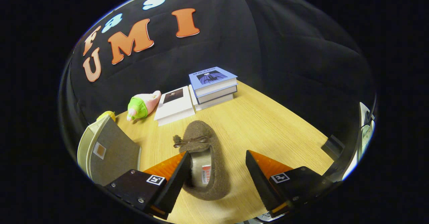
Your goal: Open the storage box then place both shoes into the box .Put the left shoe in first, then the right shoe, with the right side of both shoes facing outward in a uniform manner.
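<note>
A brown felt shoe (204,150) with a small bow lies on the wooden table, toe pointing away from me. Its heel end sits between the fingers, close against the left finger (176,180); the right finger (259,180) stands well apart from it. My gripper (218,168) is open and hovers just over the shoe's opening. The storage box (107,150), grey with a cream rim and a small label, stands to the left of the left finger. I cannot tell whether its lid is open.
Beyond the shoe, a stack of books (212,86) and a white book (174,105) lie near the booth's wall. A pink and green plush toy (142,105) rests left of them, a yellow object (107,115) behind the box. The table's edge (311,126) runs at the right.
</note>
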Demonstrator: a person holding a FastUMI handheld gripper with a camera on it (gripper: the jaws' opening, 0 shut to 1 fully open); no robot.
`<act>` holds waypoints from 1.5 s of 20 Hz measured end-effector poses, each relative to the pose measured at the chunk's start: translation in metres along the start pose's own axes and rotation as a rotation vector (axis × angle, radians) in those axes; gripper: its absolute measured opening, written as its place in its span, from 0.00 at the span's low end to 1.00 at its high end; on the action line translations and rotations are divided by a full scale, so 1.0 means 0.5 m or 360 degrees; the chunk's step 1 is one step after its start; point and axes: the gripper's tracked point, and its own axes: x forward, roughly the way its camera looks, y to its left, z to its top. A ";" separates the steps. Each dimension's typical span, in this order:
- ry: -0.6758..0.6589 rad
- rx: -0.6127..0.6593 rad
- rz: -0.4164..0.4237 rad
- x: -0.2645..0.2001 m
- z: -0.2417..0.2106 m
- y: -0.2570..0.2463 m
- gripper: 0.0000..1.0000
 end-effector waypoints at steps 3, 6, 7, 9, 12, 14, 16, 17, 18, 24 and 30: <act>0.0063 0.0008 -0.0003 0.040 -0.017 -0.007 0.98; 0.0099 -0.0004 -0.0018 0.077 -0.024 -0.006 0.94; 0.0105 -0.0004 -0.0017 0.090 -0.023 -0.003 0.90; 0.0133 -0.0027 -0.0029 0.113 -0.030 -0.002 0.82; 0.0160 -0.0070 -0.0072 0.144 -0.033 0.000 0.65; 0.0177 -0.0021 -0.0018 0.151 -0.035 0.021 0.42; 0.0162 -0.0007 -0.0035 0.158 -0.031 0.017 0.23; 0.0150 0.0012 -0.0053 0.161 -0.028 0.010 0.12; 0.0153 0.0037 -0.0051 0.160 -0.027 0.012 0.07; 0.0092 0.0185 -0.0059 0.124 0.003 0.012 0.03; 0.0001 0.0176 -0.0021 0.049 0.061 0.059 0.04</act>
